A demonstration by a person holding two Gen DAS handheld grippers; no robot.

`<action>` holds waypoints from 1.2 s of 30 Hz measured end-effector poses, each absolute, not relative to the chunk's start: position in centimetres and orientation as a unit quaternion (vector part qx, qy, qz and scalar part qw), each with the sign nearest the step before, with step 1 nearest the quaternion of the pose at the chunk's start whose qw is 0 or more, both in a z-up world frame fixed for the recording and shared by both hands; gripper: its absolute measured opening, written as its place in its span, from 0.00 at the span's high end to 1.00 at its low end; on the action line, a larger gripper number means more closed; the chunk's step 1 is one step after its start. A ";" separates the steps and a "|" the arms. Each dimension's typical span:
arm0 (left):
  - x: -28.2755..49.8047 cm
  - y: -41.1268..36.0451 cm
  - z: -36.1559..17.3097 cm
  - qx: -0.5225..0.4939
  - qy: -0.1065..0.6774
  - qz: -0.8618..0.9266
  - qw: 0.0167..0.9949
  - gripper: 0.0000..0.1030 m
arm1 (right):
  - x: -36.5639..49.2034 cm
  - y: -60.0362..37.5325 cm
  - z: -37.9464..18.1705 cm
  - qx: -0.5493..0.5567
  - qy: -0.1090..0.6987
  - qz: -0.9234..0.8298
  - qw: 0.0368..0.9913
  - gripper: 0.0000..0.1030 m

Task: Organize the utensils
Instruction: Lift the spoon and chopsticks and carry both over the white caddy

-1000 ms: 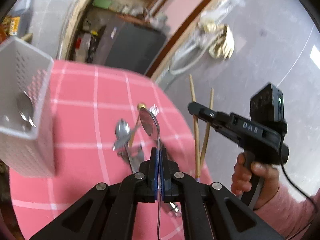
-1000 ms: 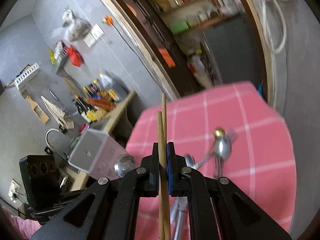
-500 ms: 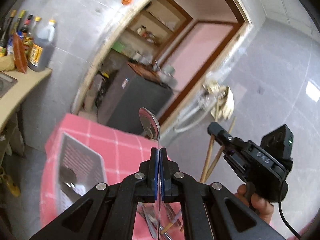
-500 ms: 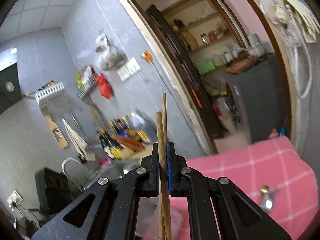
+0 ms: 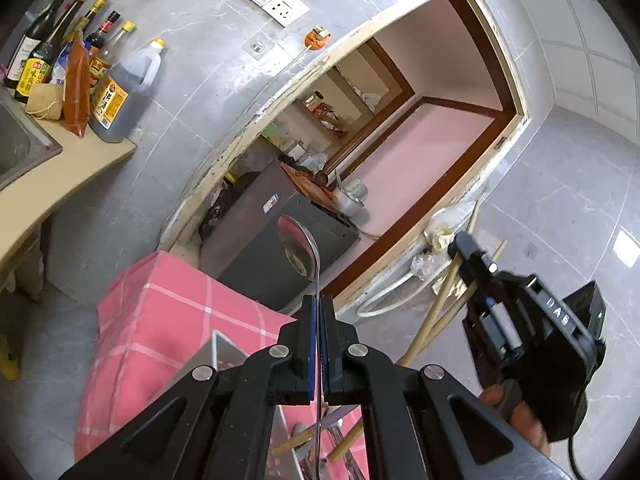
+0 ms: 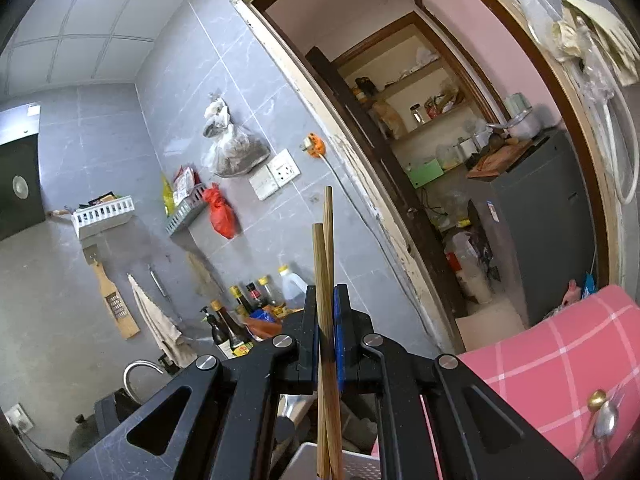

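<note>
Left gripper (image 5: 318, 344) clamped tight on the thin handle of a metal spoon (image 5: 299, 246); blue pads pressed flat against the steel. Spoon upright, glossy oval bowl above the jaws, mirror-bright with a dark reflection, raised over the pink checked tablecloth (image 5: 160, 312). Handle running down behind the jaws toward a pale perforated utensil basket (image 5: 224, 354) on that cloth.

Right gripper (image 6: 326, 334) pinched shut on a pair of wooden chopsticks (image 6: 325, 256); light tan, squared ends, crossing slightly at the pads, one tip higher than the other. Lower ends hanging just above the white rim of the basket (image 6: 320, 450). In the left wrist view, same chopsticks (image 5: 444, 304) slanting beside the cloth's edge.

More cutlery on the tablecloth (image 6: 560, 364): a steel spoon (image 6: 605, 426) next to a brass-coloured knob end (image 6: 596, 399).
</note>
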State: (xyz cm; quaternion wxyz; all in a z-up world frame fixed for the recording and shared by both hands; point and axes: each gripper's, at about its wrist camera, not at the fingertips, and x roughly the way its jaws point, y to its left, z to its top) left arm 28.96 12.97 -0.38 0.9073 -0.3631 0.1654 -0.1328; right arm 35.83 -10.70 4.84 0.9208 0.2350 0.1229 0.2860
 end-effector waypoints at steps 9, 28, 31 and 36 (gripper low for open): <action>29.7 13.0 -2.4 -0.330 0.134 -0.142 0.924 0.98 | 35.6 -8.7 1.4 0.189 0.127 0.286 0.931 0.94; 27.9 11.5 -2.8 -0.269 0.122 -0.145 0.944 0.98 | 35.3 -8.5 -0.2 0.182 0.144 0.293 0.928 0.94; 27.7 11.3 -3.0 -0.265 0.128 -0.144 0.945 0.98 | 35.3 -8.4 -0.4 0.180 0.148 0.298 0.926 0.94; 27.2 11.1 -3.1 -0.262 0.133 -0.142 0.945 0.98 | 35.3 -8.4 -1.0 0.184 0.157 0.305 0.921 0.94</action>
